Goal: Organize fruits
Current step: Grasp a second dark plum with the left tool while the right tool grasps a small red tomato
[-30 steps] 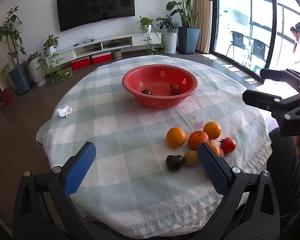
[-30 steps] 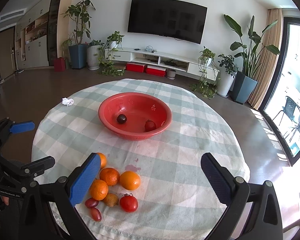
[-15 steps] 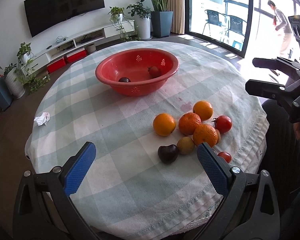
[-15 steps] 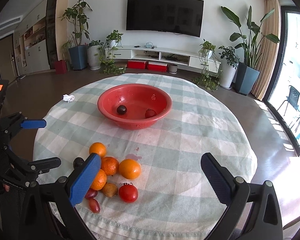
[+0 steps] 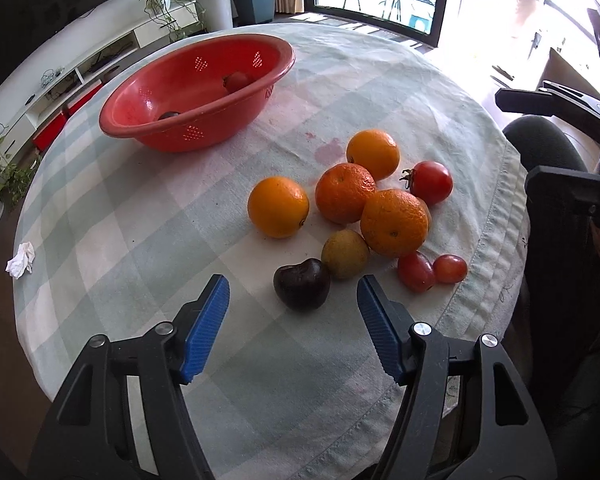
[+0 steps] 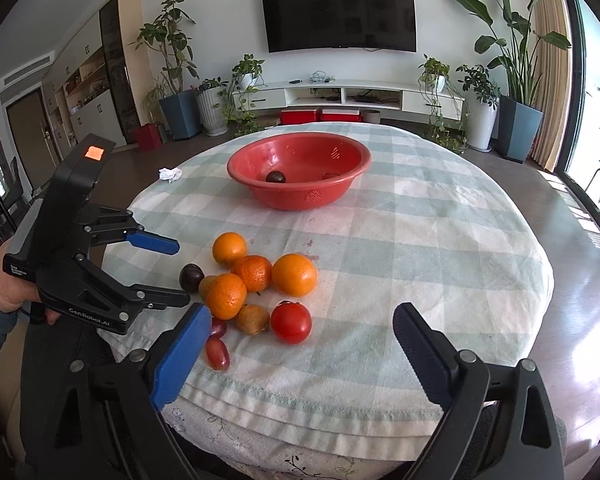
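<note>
The left hand-held gripper point(image 5: 293, 307) hangs low over the near edge of the bench point(image 5: 140, 240), its blue-padded fingers point(image 5: 206, 322) spread partway and holding nothing. A dark plum point(image 5: 301, 284) lies on the checked cloth just ahead of the gap, at about 12 o'clock from the fingertips and slightly toward the right finger, not touching either pad. Touching the plum at its 1 o'clock is a small yellow-green fruit point(image 5: 345, 253). Beyond that sits a cluster of four oranges point(image 5: 278, 212), with a red tomato point(image 5: 431, 182) at the cluster's 3 o'clock side and two red grapes point(image 5: 432, 272) at 2 o'clock from the left fingertips, near the cloth's hem. Farther out, at 11 o'clock, stands the red colander bowl point(image 5: 188, 128), with a dark fruit and a red fruit inside it.

The right hand-held gripper point(image 6: 302, 346) is spread wide and empty, held above the bench edge. The tomato point(image 6: 291, 323) lies just past the gap at 12 o'clock, and the grapes point(image 6: 217, 354) lie just beside the left pad. A crumpled white tissue point(image 6: 169, 173) lies at 11 o'clock, left of the bowl.
</note>
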`<state>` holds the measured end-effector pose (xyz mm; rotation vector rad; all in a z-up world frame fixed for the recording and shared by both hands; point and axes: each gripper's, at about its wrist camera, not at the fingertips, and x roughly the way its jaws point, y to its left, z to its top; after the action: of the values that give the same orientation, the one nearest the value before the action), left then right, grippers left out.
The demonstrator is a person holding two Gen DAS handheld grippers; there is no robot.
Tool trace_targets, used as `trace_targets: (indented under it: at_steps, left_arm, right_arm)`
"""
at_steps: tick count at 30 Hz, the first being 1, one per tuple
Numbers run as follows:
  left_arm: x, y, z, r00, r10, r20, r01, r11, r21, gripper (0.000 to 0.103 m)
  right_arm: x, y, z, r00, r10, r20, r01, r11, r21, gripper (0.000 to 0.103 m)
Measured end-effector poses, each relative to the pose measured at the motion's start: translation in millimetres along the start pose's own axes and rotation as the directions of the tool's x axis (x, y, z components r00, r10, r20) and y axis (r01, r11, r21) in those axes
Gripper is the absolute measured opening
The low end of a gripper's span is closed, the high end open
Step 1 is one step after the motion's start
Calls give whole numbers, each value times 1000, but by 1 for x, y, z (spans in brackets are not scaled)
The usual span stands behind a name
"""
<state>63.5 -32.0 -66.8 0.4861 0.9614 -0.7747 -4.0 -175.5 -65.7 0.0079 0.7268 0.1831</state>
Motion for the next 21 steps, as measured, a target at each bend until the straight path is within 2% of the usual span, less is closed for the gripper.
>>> trace_targets:
  at_steps: [4,6,8,15,21]
  left_arm:
    - [10,-3,2,1000,-18,-16,18,1000,-4,64]
    - [13,-6,2,999,-27,-30,28,1000,8,53]
    - [15,-8,2,999,-29,-30,29,1000,10,51]
    - [15,-8,3,999,-45,-24,45,999,1,47]
    - [14,-8,2,999,-45,-24,45,999,8,46]
  right_arm:
    - [4,4,-3,1000,21,-17,-21,1000,-4,92]
    - [5,6,-6,999,28,-25,-29,1000,-4,89]
    - [6,7,-9,999,38,-34,-38,999,-5,87]
    - [12,14,-18,995,68,-69,-70,997,-24,77]
    - [15,20,-22,992,95,-85,-98,995,-31,77]
